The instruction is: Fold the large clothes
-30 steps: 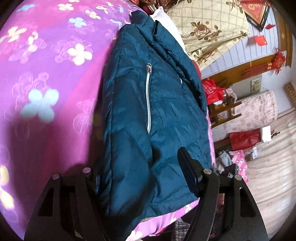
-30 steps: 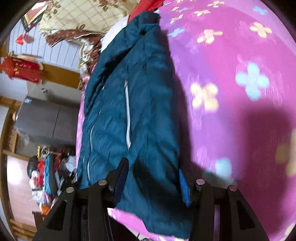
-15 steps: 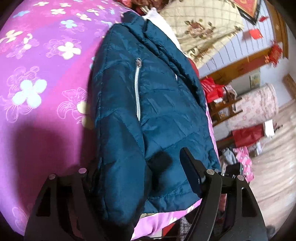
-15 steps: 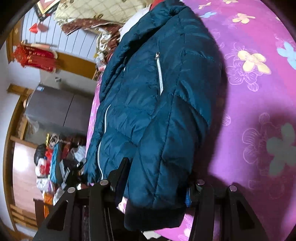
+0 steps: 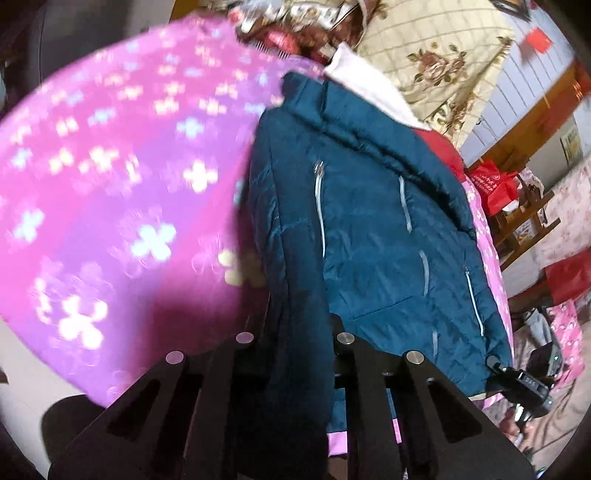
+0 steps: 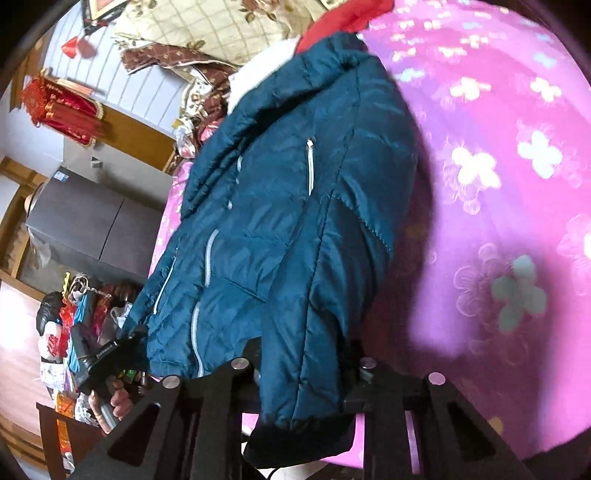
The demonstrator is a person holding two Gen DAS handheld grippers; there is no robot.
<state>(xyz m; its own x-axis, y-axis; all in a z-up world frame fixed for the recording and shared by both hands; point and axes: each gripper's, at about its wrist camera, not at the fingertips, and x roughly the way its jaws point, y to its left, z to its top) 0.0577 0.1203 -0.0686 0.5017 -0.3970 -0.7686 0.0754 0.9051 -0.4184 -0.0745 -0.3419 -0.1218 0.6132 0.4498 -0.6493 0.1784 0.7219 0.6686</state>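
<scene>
Your left tongs (image 5: 295, 332) are clamped on a fold of the one teal jacket (image 5: 369, 229); your right tongs (image 6: 303, 354) are clamped on its sleeve (image 6: 306, 350), cuff drooping below them. Ahead of both, the jacket lies along the edge of the bed's pink flowered cover (image 5: 110, 221). Three or four pale zippers show, though blur makes that count unsure.

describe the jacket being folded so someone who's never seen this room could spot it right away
Find the big bed with the pink-purple flowered bedspread. Along its edge, below the cream rose-patterned quilt, lies the jacket. It is the only dark teal quilted thing there, with pale silver zippers, and both pairs of jaws are closed on its sleeves.
</scene>
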